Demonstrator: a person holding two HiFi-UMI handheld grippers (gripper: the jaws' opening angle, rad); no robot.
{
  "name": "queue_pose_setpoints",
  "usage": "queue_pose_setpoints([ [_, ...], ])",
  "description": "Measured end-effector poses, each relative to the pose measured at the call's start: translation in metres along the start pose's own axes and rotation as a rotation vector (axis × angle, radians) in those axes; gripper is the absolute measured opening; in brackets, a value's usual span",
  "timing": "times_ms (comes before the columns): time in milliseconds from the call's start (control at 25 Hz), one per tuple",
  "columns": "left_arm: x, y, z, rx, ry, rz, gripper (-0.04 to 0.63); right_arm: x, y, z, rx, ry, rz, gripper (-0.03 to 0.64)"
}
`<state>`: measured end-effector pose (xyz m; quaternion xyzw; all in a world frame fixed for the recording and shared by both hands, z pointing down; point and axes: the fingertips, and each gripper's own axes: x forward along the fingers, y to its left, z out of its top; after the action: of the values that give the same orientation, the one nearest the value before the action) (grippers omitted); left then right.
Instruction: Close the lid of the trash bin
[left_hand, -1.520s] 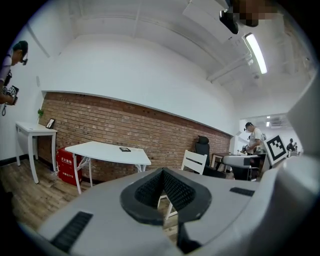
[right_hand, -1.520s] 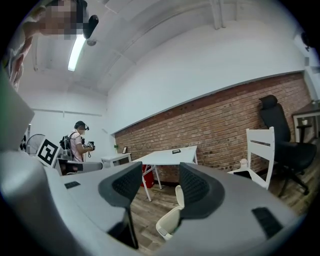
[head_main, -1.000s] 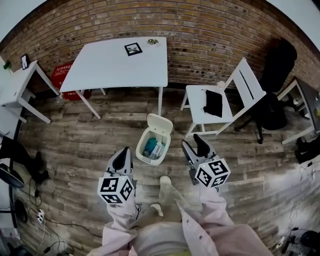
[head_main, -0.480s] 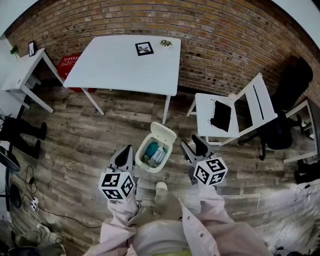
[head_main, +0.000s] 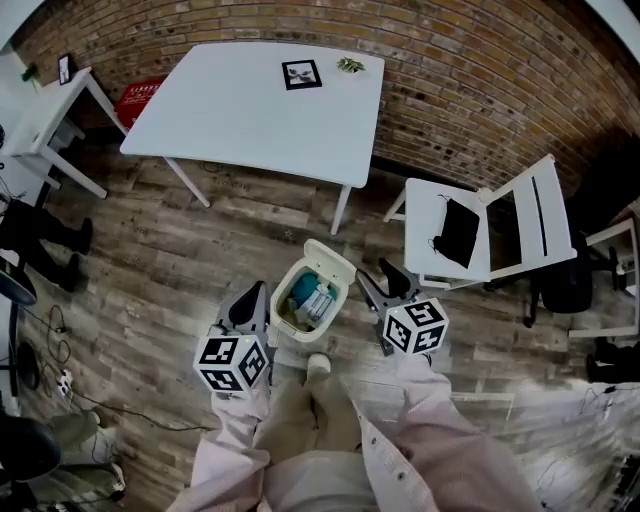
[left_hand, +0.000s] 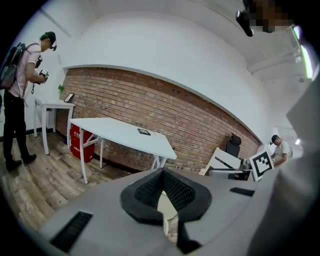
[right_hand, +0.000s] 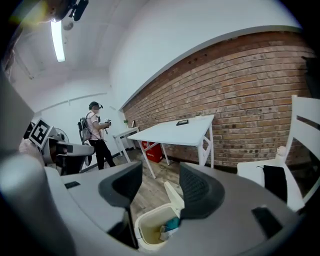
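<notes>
**Bin open on the plank floor**

The cream plastic trash bin (head_main: 296, 332) stands on the weathered wood-plank floor (head_main: 180, 270) by my feet, its hinged lid (head_main: 331, 259) raised at 1 o'clock. My left gripper (head_main: 252, 297), pinched together and empty, hovers at its 8 o'clock. My right gripper (head_main: 384, 284), jaws spread and empty, is at 3. A white rectangular table (head_main: 260, 110) and a red brick wall (head_main: 470, 80) lie at 12.

A white table (head_main: 260, 110) stands at twelve o'clock in the head view, carrying a square marker card (head_main: 302, 74) with a small green sprig (head_main: 350, 65) near it at its two o'clock. Behind it runs a brick wall (head_main: 480, 80). At three o'clock a white folding chair (head_main: 500, 235) holds a black cloth (head_main: 460, 230). At ten o'clock are a red box (head_main: 140, 100) and a small white side table (head_main: 50, 120).
</notes>
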<state>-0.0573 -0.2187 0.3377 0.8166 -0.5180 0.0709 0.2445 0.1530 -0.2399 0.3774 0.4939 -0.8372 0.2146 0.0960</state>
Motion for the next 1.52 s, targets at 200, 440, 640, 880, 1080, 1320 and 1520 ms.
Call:
queue_pose_setpoints([
  [200, 0.03, 0.021, -0.016, 0.002, 0.055, 0.009, -0.006, 0.038, -0.017, -0.021, -0.004, 0.055, 0.003, 0.216],
  [440, 0.068, 0.044, -0.057, -0.025, 0.146, 0.0, -0.006, 0.089, -0.029, -0.052, -0.065, 0.097, 0.021, 0.216],
  [640, 0.092, 0.05, -0.093, -0.042, 0.222, -0.02, -0.006, 0.116, -0.04, -0.086, -0.099, 0.171, 0.038, 0.216],
  [880, 0.105, 0.056, -0.122, -0.054, 0.264, -0.032, -0.006, 0.13, -0.049, -0.119, -0.129, 0.218, 0.046, 0.216],
  [1080, 0.119, 0.061, -0.145, -0.05, 0.299, -0.043, -0.006, 0.138, -0.053, -0.14, -0.172, 0.241, 0.056, 0.216],
  [1320, 0.126, 0.062, -0.17, -0.061, 0.323, -0.036, -0.006, 0.142, -0.051, -0.161, -0.22, 0.272, 0.088, 0.216],
  [1520, 0.123, 0.064, -0.186, -0.074, 0.339, -0.024, -0.006, 0.144, -0.046, -0.171, -0.256, 0.277, 0.108, 0.215],
])
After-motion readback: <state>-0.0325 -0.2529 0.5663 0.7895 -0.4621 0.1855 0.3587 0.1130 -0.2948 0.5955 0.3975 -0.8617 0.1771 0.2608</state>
